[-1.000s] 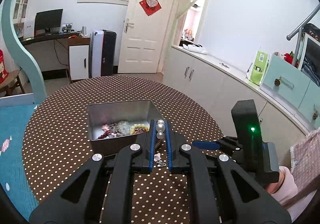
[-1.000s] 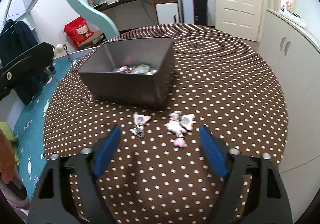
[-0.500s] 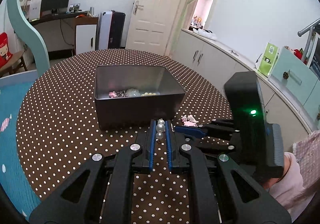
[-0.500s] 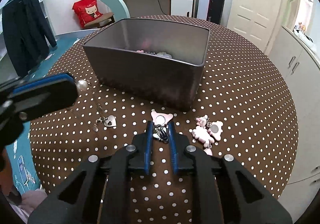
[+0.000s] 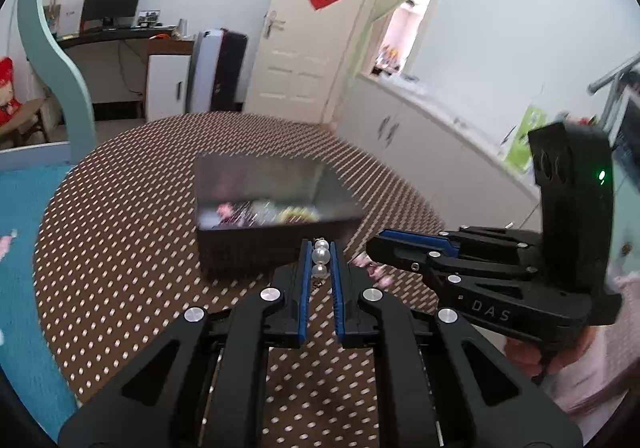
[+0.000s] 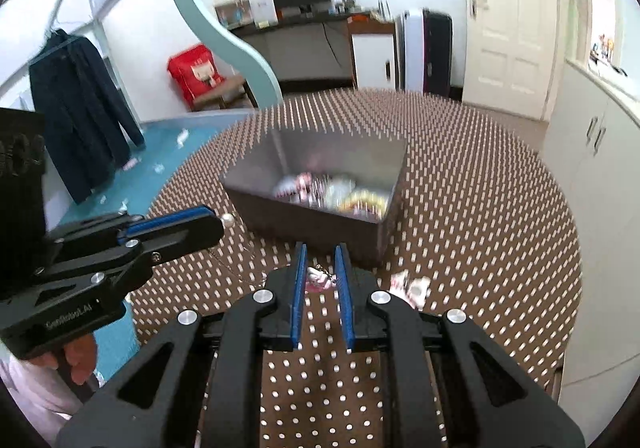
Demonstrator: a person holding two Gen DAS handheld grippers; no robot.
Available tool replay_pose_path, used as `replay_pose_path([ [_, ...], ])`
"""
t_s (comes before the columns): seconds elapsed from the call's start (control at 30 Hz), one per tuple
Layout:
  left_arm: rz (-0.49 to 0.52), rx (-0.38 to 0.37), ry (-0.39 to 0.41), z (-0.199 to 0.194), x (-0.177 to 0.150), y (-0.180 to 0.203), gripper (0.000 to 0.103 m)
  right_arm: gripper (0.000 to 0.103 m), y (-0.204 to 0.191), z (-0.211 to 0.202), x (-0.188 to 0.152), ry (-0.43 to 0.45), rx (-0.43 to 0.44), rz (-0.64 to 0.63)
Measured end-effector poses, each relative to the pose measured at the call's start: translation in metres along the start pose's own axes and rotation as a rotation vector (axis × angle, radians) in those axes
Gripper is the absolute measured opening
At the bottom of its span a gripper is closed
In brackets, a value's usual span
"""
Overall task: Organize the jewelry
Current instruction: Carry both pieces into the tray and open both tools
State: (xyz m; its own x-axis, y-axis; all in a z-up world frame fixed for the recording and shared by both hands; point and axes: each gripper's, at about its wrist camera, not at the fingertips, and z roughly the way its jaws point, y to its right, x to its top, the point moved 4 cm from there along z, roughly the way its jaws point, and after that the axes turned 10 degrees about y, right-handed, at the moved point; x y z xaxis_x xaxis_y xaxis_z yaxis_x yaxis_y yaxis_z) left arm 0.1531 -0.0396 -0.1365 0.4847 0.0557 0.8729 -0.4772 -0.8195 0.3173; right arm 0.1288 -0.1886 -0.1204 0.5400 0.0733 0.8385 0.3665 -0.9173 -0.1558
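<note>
My left gripper (image 5: 320, 245) is shut on a string of white pearls (image 5: 320, 257), just in front of the grey metal tin (image 5: 256, 252). From the right wrist view a thin chain (image 6: 224, 262) hangs from that left gripper (image 6: 218, 222) down to the table. My right gripper (image 6: 320, 250) is shut on a pink charm (image 6: 318, 280), held a little above the dotted cloth near the tin's front wall (image 6: 304, 218). The tin holds several pieces of jewelry (image 6: 344, 196), blurred. In the left wrist view the right gripper (image 5: 374, 244) sits beside my left one.
More pink charms (image 6: 412, 286) lie on the brown dotted tablecloth (image 6: 480, 208) right of my right gripper. The round table's edge drops to a blue floor mat (image 5: 24, 248) on the left. White cabinets (image 6: 592, 152) run along the right.
The right gripper went from wide open to shut on the pink charm and then rose with it off the cloth. The left gripper kept its hold on the pearls.
</note>
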Motion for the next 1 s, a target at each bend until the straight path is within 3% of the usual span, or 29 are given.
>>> replay_pose_path([
  [0.23,-0.018,-0.069,0.117,-0.020,0.054,-0.003,0.009,0.013,0.002,-0.021,0.040,0.117,-0.005,-0.039],
  [0.47,0.019,-0.072,0.202,-0.019,0.096,0.000,0.009,0.013,0.005,-0.017,0.068,0.170,0.003,-0.076],
  [0.63,-0.011,-0.067,0.144,0.011,0.095,-0.009,0.009,0.014,0.012,0.011,0.065,0.120,0.004,-0.063],
  [0.83,0.022,-0.013,0.013,0.048,0.060,-0.016,0.010,0.014,0.028,0.047,0.045,0.007,0.011,0.012],
  [0.87,0.015,0.003,-0.009,0.054,0.054,-0.019,0.010,0.016,0.031,0.051,0.042,-0.006,0.007,0.030],
  [0.93,0.004,0.035,-0.039,0.062,0.046,-0.024,0.012,0.029,0.036,0.052,0.041,-0.019,-0.005,0.046],
  [0.97,-0.001,0.050,-0.054,0.065,0.043,-0.026,0.018,0.044,0.039,0.050,0.042,-0.013,-0.018,0.048],
  [1.0,-0.005,0.057,-0.062,0.066,0.041,-0.027,0.032,0.052,0.043,0.045,0.043,0.000,-0.034,0.049],
])
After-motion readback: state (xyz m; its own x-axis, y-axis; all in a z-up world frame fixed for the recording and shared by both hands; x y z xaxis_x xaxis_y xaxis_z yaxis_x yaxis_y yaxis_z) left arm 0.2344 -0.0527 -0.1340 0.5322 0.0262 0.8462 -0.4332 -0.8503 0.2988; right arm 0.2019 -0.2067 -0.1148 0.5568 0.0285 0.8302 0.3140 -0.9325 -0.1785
